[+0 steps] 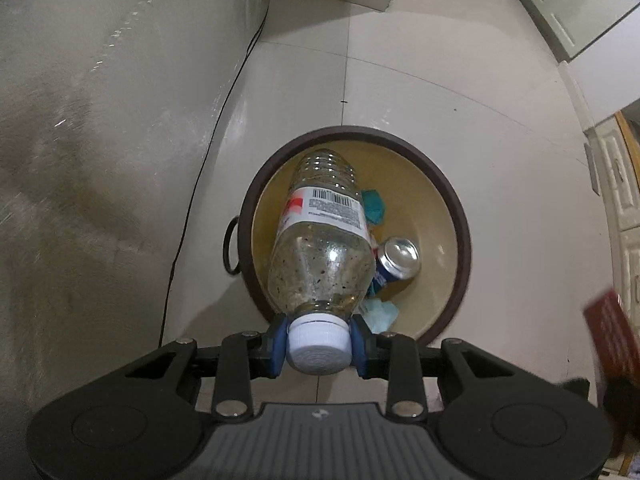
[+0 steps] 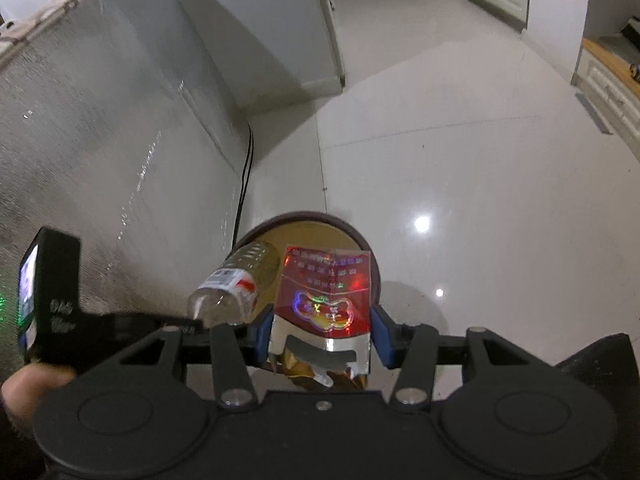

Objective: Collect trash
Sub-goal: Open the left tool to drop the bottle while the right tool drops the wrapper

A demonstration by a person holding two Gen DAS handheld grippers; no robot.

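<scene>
— Over the round, brown-rimmed waste bin with the yellow inside point(image 1: 460, 216), both tools are hanging with something pinched in them. Why is the clear plastic bottle with the white label point(image 1: 320, 240) being held by its cap end?

— I am guessing the white screw cap point(image 1: 318, 342) gives the blue pads a narrow, firm place to bite. The left gripper point(image 1: 319, 344) is clenching on that cap, one pad on each side, so the body is dangling straight down into the mouth of the bin and should drop clean when freed.

— And the other one?

— The right gripper point(image 2: 320, 330) is squeezing a flat red carton with a shiny hologram print and a torn silver and gold end point(image 2: 326, 300), pads pressing on its two side edges. It is sitting above the near rim of the bin, just beside the bottle.

— What is already inside?

— A blue and silver drinks can point(image 1: 394, 260) and some crumpled teal paper scraps point(image 1: 372, 204) are lying on the bottom.

— How are the hands posed?

— Both tools are pointing steeply down at the floor, the left nearly vertical, the right a little shallower. A bare fingertip point(image 2: 24, 392) is showing low at the left of the right wrist view, under the left tool's body
</scene>
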